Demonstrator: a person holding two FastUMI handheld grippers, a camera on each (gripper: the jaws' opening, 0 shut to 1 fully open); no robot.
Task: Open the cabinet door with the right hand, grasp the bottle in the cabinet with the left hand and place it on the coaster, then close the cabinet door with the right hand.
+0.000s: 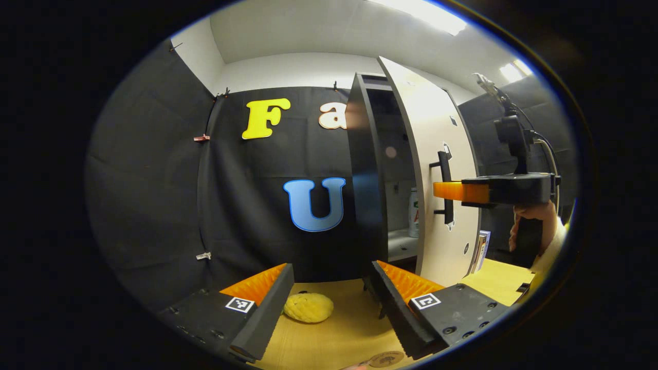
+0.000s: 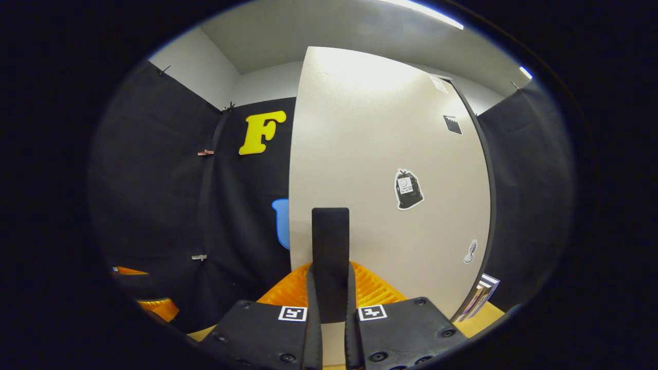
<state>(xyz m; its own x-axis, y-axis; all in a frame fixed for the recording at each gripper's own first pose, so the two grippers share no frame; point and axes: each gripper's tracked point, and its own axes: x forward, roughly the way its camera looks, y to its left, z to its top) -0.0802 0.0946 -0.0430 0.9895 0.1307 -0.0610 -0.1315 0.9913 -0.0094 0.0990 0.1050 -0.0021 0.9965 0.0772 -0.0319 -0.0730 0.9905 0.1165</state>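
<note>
White bottle [image 1: 413,211] upright inside half-open cabinet [image 1: 390,169]

No words or numbers could be read. The bottle [image 1: 413,211] inside the cabinet carried a label with red print, too small to make out. Each finger of the left gripper [image 1: 331,300] and of the right gripper [image 2: 333,313] bore a square black-and-white coded tag, not lettering. The cabinet door [image 2: 380,169] held several stickers; the one [image 2: 408,189] near its middle had a small white patch with print too tiny to read.
</note>
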